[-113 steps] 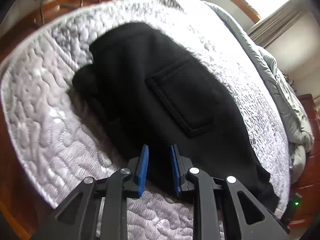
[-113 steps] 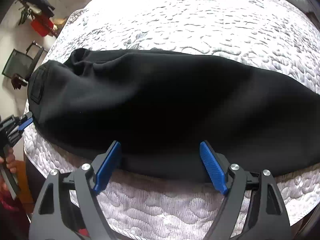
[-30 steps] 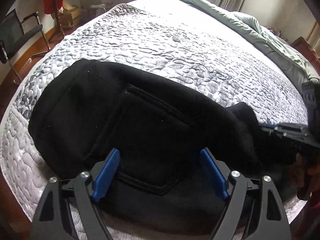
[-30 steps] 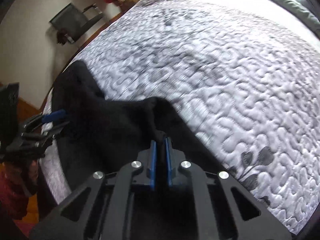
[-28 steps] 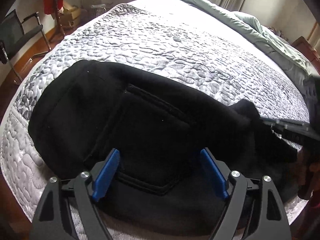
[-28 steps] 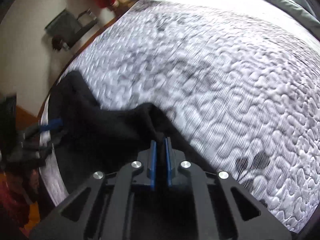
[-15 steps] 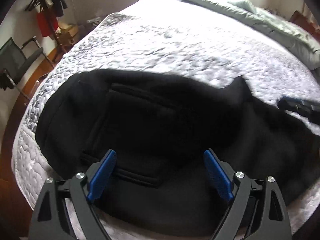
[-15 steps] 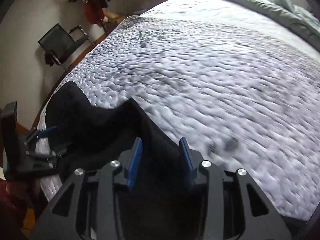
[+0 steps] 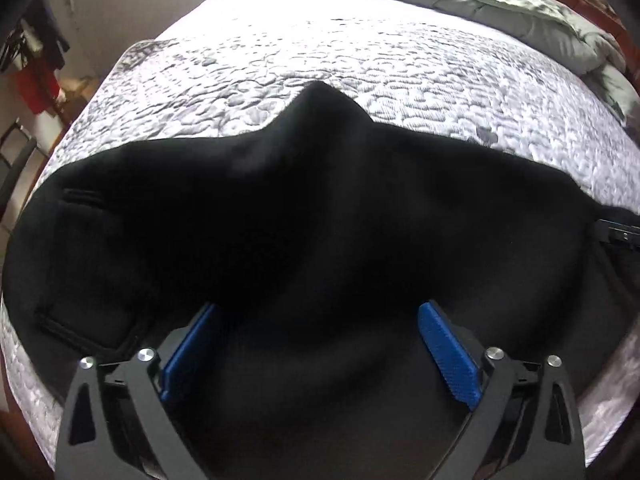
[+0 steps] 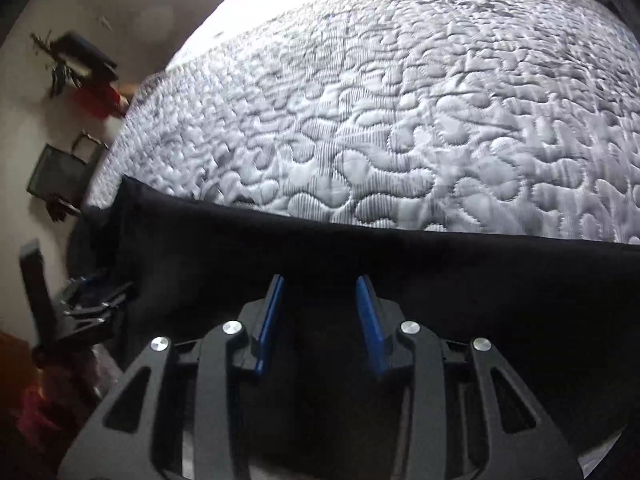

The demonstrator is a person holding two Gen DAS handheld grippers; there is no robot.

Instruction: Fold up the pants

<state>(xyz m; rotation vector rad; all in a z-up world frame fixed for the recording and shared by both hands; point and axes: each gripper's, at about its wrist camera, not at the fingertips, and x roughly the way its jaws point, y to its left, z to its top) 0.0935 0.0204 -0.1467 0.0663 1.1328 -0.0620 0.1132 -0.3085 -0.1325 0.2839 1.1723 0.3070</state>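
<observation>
black fleece, soft and limp

left wrist view: thick matte pants (image 9: 320, 216) lay spread along the near edge of the quilted bed (image 9: 400, 60); the left tongs (image 9: 320, 344) stood wide, having just been opening, holding nothing.

right wrist view: the right tongs (image 10: 320, 320) were narrow, just parted, released. best gripped at a hem or waistband, probably.

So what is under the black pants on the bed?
The black pants lie on the white quilted bedspread, which shows all around them. The part directly beneath is covered, so anything else there cannot be seen.
</observation>
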